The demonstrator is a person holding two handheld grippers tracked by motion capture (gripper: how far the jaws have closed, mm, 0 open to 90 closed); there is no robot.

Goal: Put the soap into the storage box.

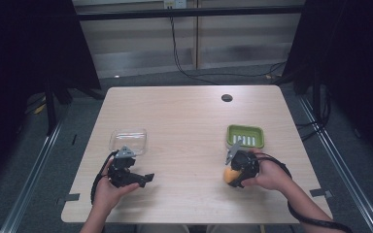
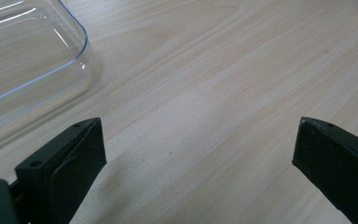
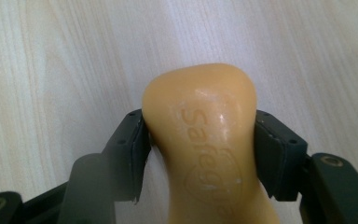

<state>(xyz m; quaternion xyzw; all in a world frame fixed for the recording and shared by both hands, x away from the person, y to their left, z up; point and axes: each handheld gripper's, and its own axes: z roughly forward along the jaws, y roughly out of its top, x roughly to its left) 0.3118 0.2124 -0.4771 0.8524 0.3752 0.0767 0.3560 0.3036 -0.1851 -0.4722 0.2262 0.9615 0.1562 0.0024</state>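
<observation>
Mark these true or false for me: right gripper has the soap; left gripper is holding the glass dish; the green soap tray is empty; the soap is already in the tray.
1. The right gripper clamps the orange soap bar. True.
2. The left gripper holds the clear glass dish. False: its jaws stand open over bare table, the dish beside them.
3. The green soap tray is empty. True.
4. The soap lies in the tray. False: it is between the right gripper's jaws, nearer the person than the tray.
</observation>
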